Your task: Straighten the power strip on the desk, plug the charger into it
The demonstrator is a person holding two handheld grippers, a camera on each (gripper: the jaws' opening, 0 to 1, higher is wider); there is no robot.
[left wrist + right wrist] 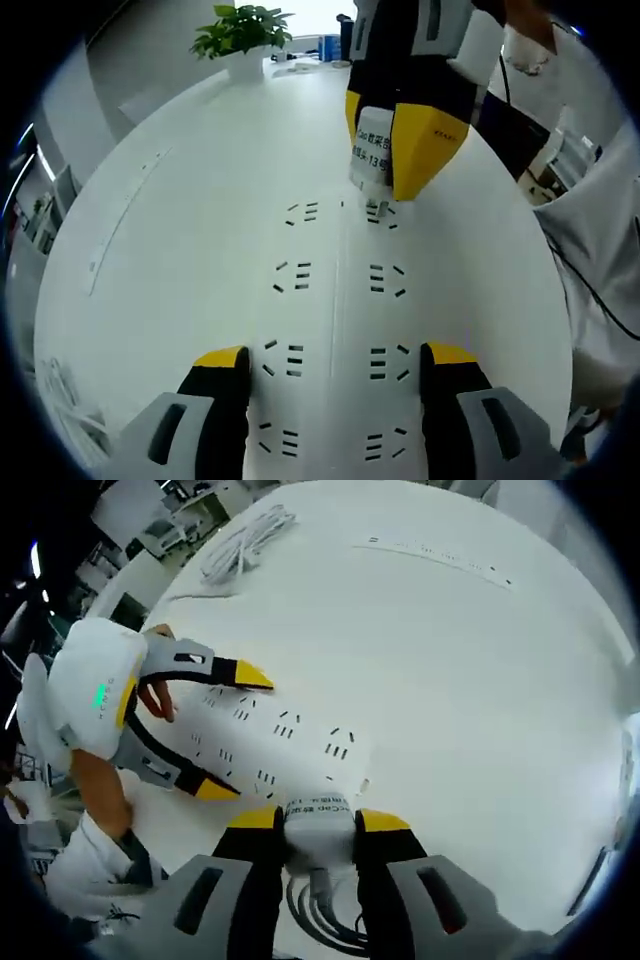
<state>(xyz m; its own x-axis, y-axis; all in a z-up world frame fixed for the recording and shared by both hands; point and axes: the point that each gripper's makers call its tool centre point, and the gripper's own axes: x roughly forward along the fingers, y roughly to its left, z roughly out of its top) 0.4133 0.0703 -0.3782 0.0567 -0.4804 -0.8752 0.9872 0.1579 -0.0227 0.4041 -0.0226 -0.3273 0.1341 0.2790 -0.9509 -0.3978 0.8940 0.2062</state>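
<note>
In the left gripper view, the left gripper holds its yellow-tipped jaws spread on either side of the long white plastic power strip, which runs up the frame's centre on the white desk. At upper centre, the right gripper clenches the white labelled charger (prongs at a socket). A potted green plant stands upper left.

"13" on charger label

One power strip, one charger, one plant.
</note>
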